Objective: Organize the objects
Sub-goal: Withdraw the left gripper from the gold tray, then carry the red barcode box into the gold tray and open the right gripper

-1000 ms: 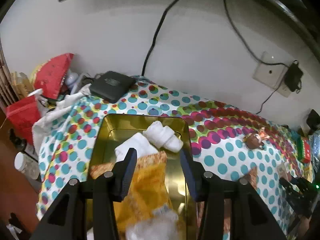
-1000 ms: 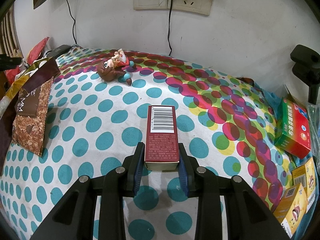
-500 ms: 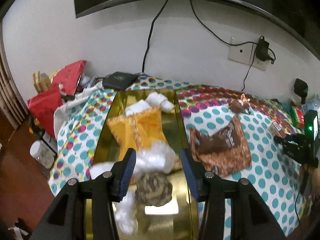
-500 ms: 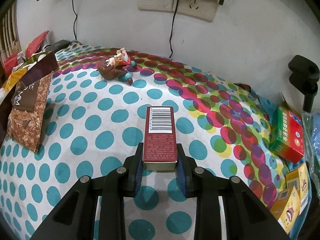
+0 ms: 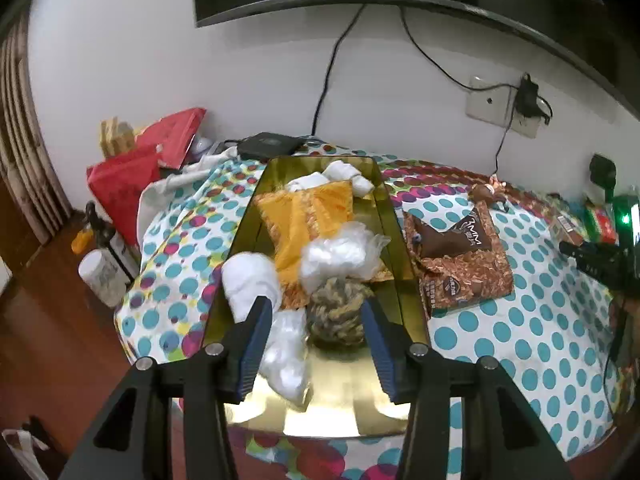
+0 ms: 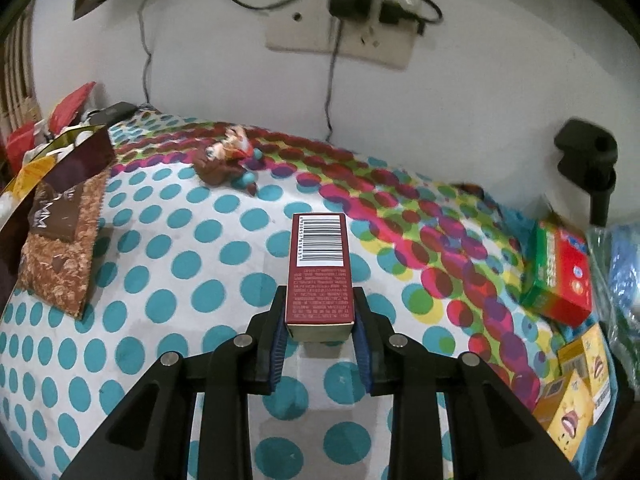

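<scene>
My right gripper (image 6: 319,312) is shut on a dark red box (image 6: 320,264) with a barcode and holds it just above the dotted tablecloth. My left gripper (image 5: 316,312) is open and empty above the near end of a gold tin tray (image 5: 394,236). The tray holds an orange packet (image 5: 308,216), white plastic bags (image 5: 340,252), white rolls (image 5: 252,284) and a brownish yarn ball (image 5: 336,312). A brown chocolate snack bag (image 5: 460,256) lies right of the tray; it also shows in the right wrist view (image 6: 60,240).
A small brown toy figure (image 6: 228,160) lies near the wall. A red-green box (image 6: 560,276) and yellow boxes (image 6: 576,392) sit at the right edge. A black device (image 5: 268,144), red bags (image 5: 132,176) and a white jar (image 5: 102,276) are left of the table.
My left gripper has pulled back and up, so the whole tray and the snack bag have come into view. My right gripper has lifted the red box slightly, still shut on it.
</scene>
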The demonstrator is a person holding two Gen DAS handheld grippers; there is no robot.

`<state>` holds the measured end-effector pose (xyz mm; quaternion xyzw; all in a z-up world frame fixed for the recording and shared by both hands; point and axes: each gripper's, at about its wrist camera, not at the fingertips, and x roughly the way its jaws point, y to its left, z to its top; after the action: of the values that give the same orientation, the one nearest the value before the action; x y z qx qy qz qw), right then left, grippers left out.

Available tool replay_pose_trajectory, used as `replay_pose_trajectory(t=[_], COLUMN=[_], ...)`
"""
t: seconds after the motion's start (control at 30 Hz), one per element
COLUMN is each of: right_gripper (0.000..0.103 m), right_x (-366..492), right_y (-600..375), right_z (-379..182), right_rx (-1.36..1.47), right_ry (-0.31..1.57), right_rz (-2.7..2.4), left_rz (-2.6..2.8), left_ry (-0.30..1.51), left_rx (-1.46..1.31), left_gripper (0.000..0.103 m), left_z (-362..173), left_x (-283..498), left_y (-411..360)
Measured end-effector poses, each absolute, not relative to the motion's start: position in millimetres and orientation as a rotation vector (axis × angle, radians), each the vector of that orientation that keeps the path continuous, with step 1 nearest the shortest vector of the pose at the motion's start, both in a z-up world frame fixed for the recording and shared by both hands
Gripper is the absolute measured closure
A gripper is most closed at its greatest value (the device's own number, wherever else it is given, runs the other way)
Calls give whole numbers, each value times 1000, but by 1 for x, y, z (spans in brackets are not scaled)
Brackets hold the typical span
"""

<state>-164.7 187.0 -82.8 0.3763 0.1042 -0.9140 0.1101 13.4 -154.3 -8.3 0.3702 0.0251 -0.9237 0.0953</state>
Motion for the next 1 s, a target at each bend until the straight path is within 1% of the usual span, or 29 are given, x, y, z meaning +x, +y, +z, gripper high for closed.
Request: replay_pose_trajectory(t=[0.07,0.2,0.4,0.5,0.53,0.67,0.77,0.93,1.0], right_gripper=[75,75,75,75,75,75,75,75,75], right_x=[-162,-151,-123,-104,-100,-85,-80,-82,-83], right_y=[183,155,72,21,6,-50,-87,-127,-138], right_z=[-79,-59,-14,-1,2,6,2,-12,-17], right_rx=[1094,1024,896,853,847,839,854,910,925], right_ry=[267,280,247,273,274,260,296,328,337], right_rz=[-2670,-2628,-2431,-2313,-2277,-2160,-2117,-2071,-2063], left_rz=[-2732,-2737,-2719,-2715,-2711,-2689,-2681,-2665,-2651], left_ry=[85,163,263,303,318,348,363,353,386], left_rx=[1094,1085,1076,1059,1057,1047,1052,1051,1063], left_gripper=[55,55,53,51,46,44,44,44,44], left_z=[-9,-6,-3,0,1,1,0,-3,-7], left_x=[17,22,25,29,31,38,43,52,54], left_y=[-159,-171,-188,-199,-203,-219,-228,-239,-247])
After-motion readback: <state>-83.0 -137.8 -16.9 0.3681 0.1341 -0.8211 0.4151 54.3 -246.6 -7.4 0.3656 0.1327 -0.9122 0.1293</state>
